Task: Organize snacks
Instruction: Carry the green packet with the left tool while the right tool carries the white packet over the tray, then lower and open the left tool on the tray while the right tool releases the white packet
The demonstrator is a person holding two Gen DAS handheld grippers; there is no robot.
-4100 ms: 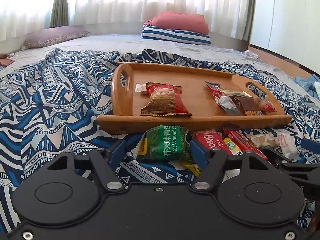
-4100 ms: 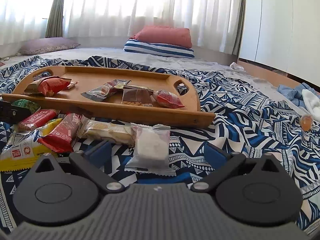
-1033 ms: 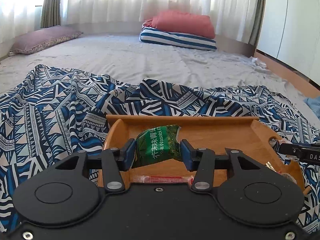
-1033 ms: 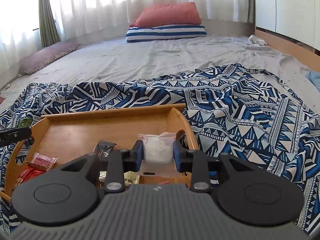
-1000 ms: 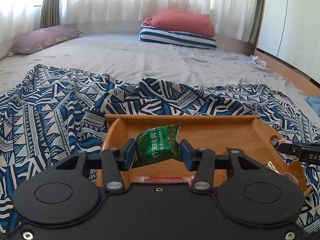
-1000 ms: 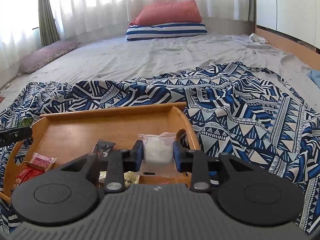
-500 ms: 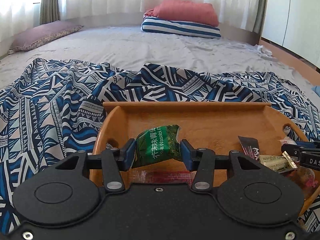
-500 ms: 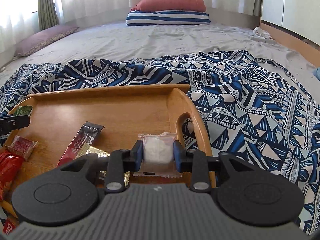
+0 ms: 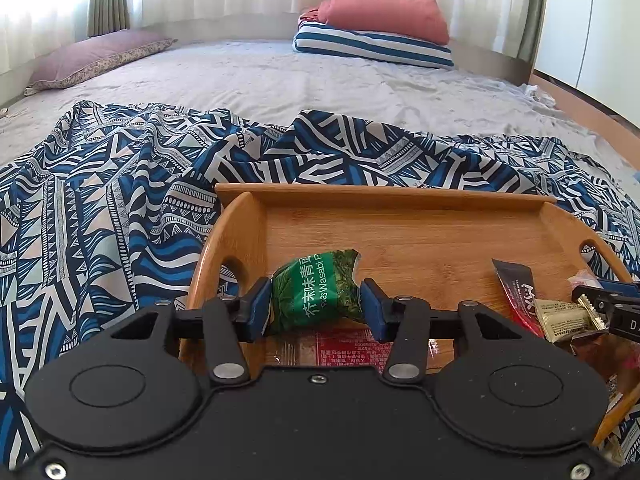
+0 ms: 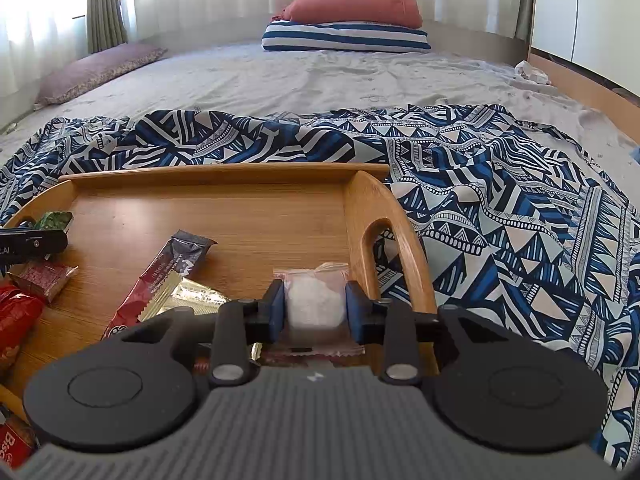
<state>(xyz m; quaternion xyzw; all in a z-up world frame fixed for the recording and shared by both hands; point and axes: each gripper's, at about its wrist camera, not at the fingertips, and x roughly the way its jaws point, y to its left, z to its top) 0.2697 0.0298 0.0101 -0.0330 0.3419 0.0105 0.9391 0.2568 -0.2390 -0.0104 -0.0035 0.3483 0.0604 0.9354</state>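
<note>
My left gripper (image 9: 316, 310) is shut on a green wasabi-pea packet (image 9: 316, 292) and holds it over the left end of the wooden tray (image 9: 380, 196). My right gripper (image 10: 314, 312) is shut on a clear packet with a white snack (image 10: 314, 304), low over the tray's right end (image 10: 368, 200) beside the handle cutout. On the tray floor lie a dark-and-red bar (image 10: 168, 272), a gold packet (image 10: 188, 300), a small red packet (image 10: 42, 280) and a red bag (image 10: 16, 324). A red packet (image 9: 352, 348) lies under my left gripper.
The tray sits on a blue-and-white patterned blanket (image 9: 100, 220) spread on a grey bed. A red Biscuit packet (image 10: 12, 444) lies off the tray at the lower left. Pillows (image 9: 380, 28) lie at the far end. A wooden bed edge (image 10: 592, 88) runs along the right.
Both grippers picked their packets up from the blanket in front of the tray and carried them over it. In the last second both have sunk lower toward the tray floor.
</note>
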